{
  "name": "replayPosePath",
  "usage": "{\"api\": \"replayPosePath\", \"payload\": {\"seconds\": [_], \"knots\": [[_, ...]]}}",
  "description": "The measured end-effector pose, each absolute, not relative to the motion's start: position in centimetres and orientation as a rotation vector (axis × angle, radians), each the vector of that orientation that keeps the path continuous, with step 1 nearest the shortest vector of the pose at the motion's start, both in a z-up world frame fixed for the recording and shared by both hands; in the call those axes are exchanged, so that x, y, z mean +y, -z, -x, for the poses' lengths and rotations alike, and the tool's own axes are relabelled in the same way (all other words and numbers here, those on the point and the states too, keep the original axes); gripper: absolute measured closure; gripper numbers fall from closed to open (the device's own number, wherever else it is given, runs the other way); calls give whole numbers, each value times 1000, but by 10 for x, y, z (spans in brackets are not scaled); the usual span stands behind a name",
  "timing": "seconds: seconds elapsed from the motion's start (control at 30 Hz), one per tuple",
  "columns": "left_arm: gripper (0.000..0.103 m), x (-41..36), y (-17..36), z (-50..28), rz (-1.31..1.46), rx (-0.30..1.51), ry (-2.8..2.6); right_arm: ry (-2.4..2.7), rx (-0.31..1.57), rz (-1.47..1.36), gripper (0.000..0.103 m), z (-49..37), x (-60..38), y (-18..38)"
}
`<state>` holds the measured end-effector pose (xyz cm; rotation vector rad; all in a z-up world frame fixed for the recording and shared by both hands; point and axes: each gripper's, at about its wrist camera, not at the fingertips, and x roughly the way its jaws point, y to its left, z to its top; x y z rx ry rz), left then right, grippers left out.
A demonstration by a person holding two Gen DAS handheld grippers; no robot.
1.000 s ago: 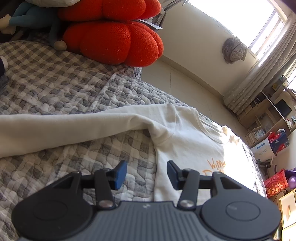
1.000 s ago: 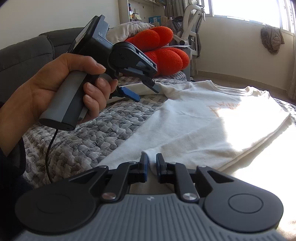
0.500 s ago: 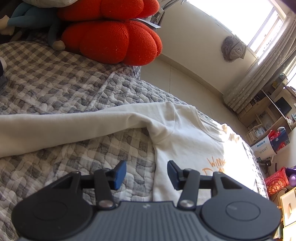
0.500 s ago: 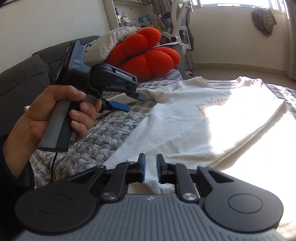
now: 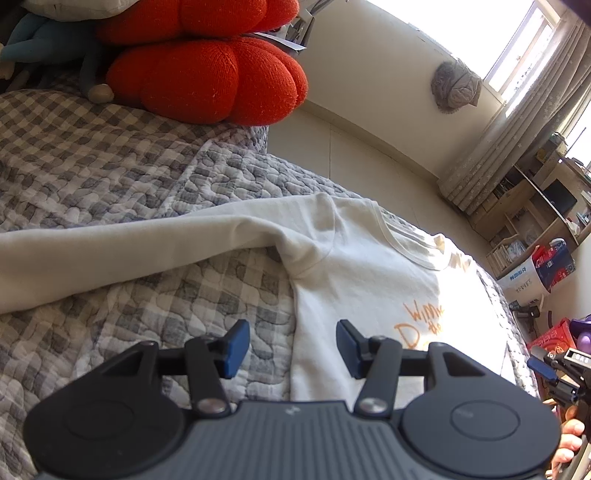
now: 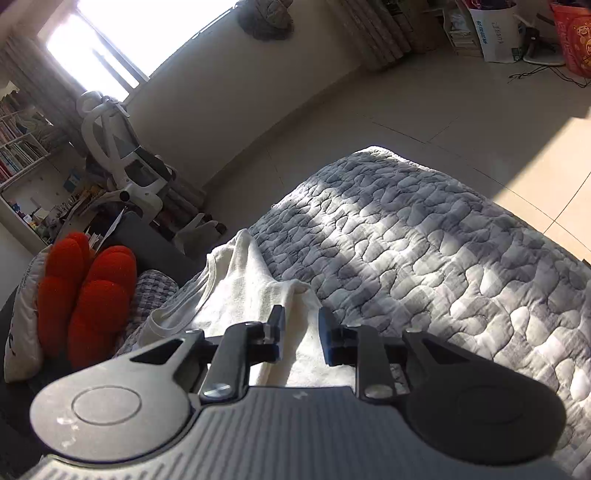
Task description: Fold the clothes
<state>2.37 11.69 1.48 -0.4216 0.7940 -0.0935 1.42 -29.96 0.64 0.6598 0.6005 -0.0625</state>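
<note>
A cream long-sleeved shirt (image 5: 354, 273) with orange lettering lies flat on the grey checked quilt (image 5: 110, 170); its sleeve (image 5: 129, 247) stretches out to the left. My left gripper (image 5: 291, 349) is open and empty, hovering above the shirt's side edge below the armpit. In the right wrist view the shirt (image 6: 251, 291) lies bunched on the quilt (image 6: 424, 258). My right gripper (image 6: 301, 338) is open and empty just above the shirt. The right gripper also shows at the edge of the left wrist view (image 5: 554, 373).
Red plush cushions (image 5: 207, 74) and a blue stuffed toy (image 5: 40, 33) sit at the head of the bed. The tiled floor (image 6: 424, 103) lies beyond the bed's edge. A white office chair (image 6: 122, 158) and bookshelves stand by the window. Boxes (image 5: 535, 269) stand by the shelves.
My right gripper has opened from nearly shut and swung to the shirt's far side, now facing the floor and window. My left gripper has barely moved.
</note>
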Motion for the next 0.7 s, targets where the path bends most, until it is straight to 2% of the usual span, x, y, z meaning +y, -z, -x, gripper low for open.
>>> {"api": "replayPosePath", "payload": {"seconds": [0.1, 0.17, 0.33, 0.37, 0.4, 0.47, 0.7], "knots": [[50, 113, -15, -24, 403, 791, 98, 25, 570, -677, 76, -32, -307, -4], [49, 109, -15, -23, 384, 790, 104, -11, 560, -702, 63, -40, -309, 1], [49, 101, -12, -26, 340, 795, 104, -63, 608, -611, 62, -57, -300, 17], [49, 101, -11, -27, 335, 797, 103, -64, 622, -571, 63, -59, -296, 19], [49, 100, -11, -28, 333, 798, 99, -64, 636, -528, 76, -61, -292, 21], [49, 100, -10, -29, 329, 802, 93, -62, 639, -433, 85, -60, -286, 19], [48, 103, -8, -31, 336, 808, 81, -38, 619, -318, 89, -60, -275, 14]]}}
